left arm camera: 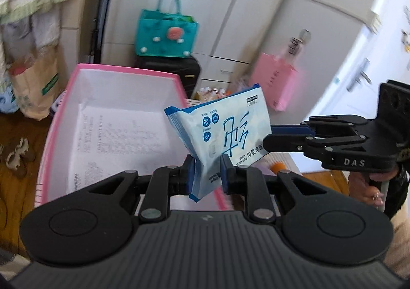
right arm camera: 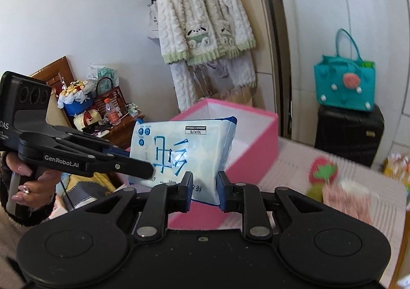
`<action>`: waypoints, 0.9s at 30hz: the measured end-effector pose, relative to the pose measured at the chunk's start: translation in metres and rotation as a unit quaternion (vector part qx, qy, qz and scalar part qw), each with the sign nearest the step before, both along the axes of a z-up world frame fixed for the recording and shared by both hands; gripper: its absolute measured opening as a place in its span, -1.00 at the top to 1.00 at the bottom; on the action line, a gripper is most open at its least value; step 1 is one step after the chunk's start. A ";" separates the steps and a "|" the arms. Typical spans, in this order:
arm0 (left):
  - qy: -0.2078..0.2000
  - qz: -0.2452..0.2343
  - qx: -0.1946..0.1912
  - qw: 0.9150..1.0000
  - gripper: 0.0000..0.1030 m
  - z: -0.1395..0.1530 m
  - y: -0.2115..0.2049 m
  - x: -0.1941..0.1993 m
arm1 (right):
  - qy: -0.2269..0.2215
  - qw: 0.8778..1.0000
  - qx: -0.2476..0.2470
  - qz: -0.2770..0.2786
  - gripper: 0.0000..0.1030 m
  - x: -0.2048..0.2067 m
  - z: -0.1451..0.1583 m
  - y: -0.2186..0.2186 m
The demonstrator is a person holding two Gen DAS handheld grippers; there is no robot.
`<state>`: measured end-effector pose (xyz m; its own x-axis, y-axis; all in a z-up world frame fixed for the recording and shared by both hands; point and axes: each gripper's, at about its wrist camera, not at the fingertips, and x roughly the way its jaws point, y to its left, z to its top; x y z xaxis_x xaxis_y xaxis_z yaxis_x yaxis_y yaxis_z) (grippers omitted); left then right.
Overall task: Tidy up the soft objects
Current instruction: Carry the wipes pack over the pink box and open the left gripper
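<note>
Both tongs clamped on one wipes pack [left arm camera: 220, 127]: left gripper [left arm camera: 206, 176] on its lower edge, right gripper [right arm camera: 205, 187] on the opposite edge. Pack held aloft, just before the open pink box [left arm camera: 64, 99]. Not yet deposited. Strawberry plush [right arm camera: 321, 171] and pink cloth [right arm camera: 346, 201] left on table [right arm camera: 289, 160], awaiting sorting.

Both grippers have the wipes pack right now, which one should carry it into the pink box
Probably the left. The left gripper pinches the wipes pack right above the pink box, whose open inside lies just ahead of it. The right gripper sits beside the box's outer wall.
</note>
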<state>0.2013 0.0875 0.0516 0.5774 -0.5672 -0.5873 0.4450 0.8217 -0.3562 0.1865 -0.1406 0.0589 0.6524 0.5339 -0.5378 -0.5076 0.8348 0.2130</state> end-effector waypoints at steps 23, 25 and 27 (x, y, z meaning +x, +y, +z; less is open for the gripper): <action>0.149 0.056 0.120 0.980 0.46 -0.059 0.006 0.175 | 0.135 0.988 -0.062 -0.044 0.50 0.184 -0.056 0.074; 0.147 0.054 0.126 0.980 0.45 -0.062 0.005 0.178 | 0.141 0.986 -0.071 -0.046 0.49 0.185 -0.056 0.076; 0.150 0.053 0.127 0.979 0.44 -0.065 0.005 0.182 | 0.141 0.986 -0.080 -0.049 0.48 0.185 -0.057 0.078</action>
